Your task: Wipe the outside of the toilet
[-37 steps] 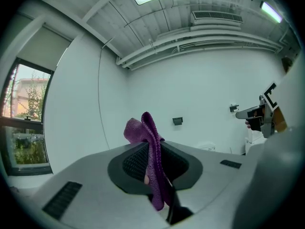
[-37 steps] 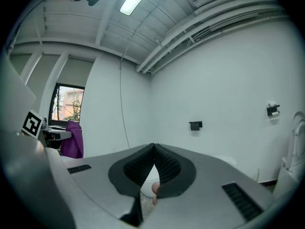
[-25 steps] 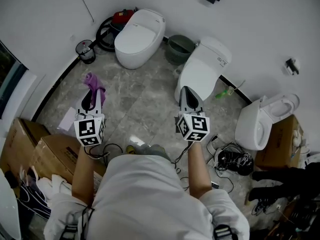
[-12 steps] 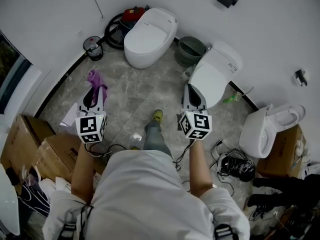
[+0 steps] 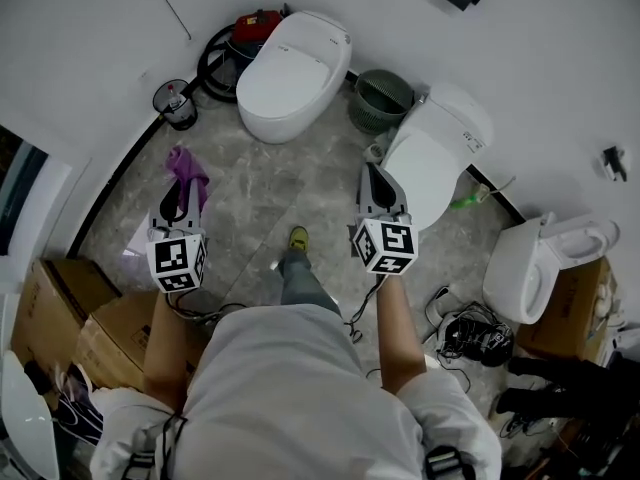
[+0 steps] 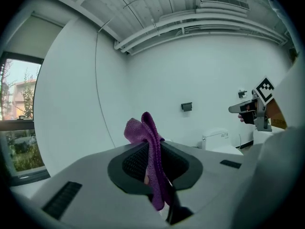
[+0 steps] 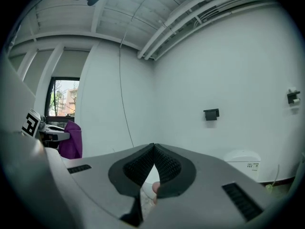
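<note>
Three white toilets stand along the curved wall: one at the back, a second with its lid down just beyond my right gripper, and a third with its seat up on the right. My left gripper is shut on a purple cloth, which sticks up between its jaws in the left gripper view. My right gripper is shut with nothing in it, its tips meeting in the right gripper view. Both hang in the air over the grey floor, touching no toilet.
A green basket sits between the two back toilets. A small black bin and a red machine with a black hose stand by the wall. Cardboard boxes lie at the left, cables and dark gear at the right.
The person has stepped forward, a yellow shoe now out in front. Both grippers keep their pose and hold, and the toilets sit slightly nearer.
</note>
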`<state>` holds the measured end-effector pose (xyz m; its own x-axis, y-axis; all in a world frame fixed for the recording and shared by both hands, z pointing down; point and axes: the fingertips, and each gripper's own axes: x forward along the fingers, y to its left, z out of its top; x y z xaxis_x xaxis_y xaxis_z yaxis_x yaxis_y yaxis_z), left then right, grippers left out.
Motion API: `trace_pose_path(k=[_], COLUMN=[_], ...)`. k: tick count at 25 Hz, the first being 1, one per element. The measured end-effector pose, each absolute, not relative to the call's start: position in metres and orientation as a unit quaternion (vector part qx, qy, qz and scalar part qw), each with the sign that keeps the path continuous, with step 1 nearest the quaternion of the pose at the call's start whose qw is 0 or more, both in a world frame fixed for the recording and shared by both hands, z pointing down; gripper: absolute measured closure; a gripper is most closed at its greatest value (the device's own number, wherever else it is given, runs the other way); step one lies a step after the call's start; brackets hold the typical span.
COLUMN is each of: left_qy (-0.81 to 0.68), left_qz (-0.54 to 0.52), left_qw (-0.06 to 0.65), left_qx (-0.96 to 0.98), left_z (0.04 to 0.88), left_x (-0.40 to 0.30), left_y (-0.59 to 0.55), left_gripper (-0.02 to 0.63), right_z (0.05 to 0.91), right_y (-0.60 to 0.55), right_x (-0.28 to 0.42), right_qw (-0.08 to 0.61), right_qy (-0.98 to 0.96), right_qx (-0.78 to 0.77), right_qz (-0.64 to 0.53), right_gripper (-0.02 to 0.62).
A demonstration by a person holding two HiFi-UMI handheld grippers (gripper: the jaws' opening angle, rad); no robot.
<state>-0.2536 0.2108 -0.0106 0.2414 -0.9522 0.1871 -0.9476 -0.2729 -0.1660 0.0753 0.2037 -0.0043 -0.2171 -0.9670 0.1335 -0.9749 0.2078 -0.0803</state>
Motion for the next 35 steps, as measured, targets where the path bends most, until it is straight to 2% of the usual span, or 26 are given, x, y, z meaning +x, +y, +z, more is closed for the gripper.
trace_pose_path(k=[16,28,35], left_qy=[0.622,0.633,0.626], left_qz=[-0.163,-0.183,-0.194], left_qw=[-0.022,-0.041,-0.053], left_qx=[-0.765,-0.751,-0.753], left_z=[0.018,0.064,0.097], left_x=[-0.199,-0.221,-0.249], left_y=[0.009,-0.064,-0.098], left_gripper=[0.537,0.537,0.537], right_z=[0.027,0.063,0.088], right_y=[-0.025,-0.096,-0.132], right_x=[0.13,0.127,0.097], right_qw=[0.032,0.059,0.074], right_qy=[-0.799,-0.804,-0.806], right_qx=[0.594,0.585,0.58], right_qz=[0.089,0.087,0.085], right_gripper=[0.588,0.588,0.588])
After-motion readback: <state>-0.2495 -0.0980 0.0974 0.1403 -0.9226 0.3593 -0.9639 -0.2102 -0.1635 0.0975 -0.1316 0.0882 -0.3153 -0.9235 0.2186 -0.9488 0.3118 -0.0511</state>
